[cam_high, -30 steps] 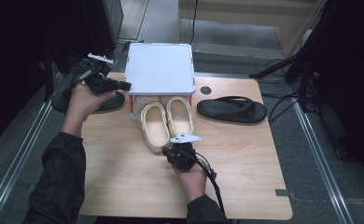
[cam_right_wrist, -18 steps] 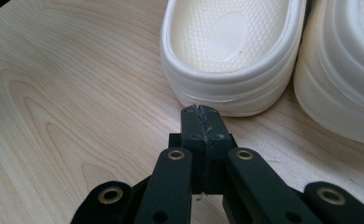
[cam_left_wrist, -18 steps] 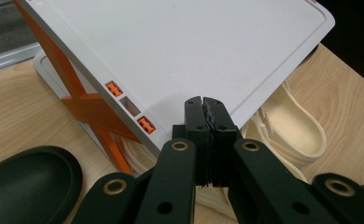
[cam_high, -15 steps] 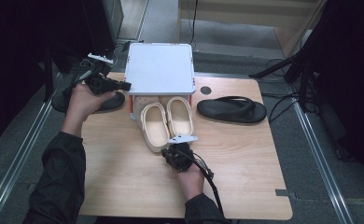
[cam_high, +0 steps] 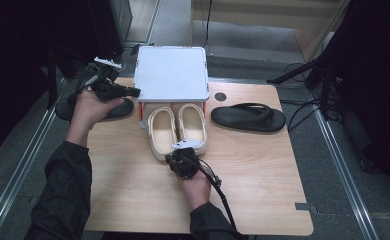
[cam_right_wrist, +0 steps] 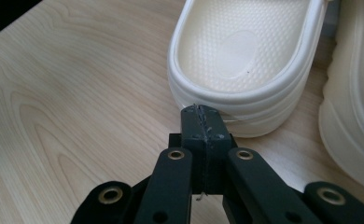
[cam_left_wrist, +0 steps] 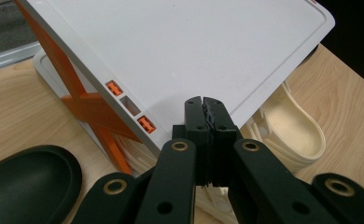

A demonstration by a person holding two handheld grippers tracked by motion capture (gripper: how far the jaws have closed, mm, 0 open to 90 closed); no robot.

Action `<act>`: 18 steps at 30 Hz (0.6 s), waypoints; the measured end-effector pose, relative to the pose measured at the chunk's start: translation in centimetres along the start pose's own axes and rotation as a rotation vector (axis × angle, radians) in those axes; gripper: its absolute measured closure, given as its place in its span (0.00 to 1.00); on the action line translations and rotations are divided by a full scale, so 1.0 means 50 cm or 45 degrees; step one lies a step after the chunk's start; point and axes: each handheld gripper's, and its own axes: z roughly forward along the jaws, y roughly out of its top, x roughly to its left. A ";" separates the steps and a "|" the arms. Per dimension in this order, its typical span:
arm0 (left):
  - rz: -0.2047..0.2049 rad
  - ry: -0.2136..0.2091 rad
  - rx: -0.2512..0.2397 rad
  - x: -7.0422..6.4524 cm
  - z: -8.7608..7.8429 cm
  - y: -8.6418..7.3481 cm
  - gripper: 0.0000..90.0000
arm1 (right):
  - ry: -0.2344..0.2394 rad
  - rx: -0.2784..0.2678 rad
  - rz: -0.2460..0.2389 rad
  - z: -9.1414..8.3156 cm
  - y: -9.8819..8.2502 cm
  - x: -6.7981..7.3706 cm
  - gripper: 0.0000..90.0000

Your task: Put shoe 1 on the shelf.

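Right gripper (cam_right_wrist: pixel 201 109) view reveals shut jaws touching cream slipper (cam_right_wrist: pixel 245 60) heel.

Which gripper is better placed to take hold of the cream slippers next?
Right. The right gripper, jaws shut, sits at the heel of a cream slipper; the left gripper is off beside the white rack.

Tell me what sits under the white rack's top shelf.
Under the white rack lie the toe ends of two cream slippers, side by side, heels sticking out toward the person. Their front parts are covered by the shelf, so anything farther back is hidden.
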 end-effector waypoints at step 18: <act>-0.010 0.005 0.002 -0.001 0.000 0.000 1.00 | -0.032 0.000 -0.008 0.047 0.062 0.008 1.00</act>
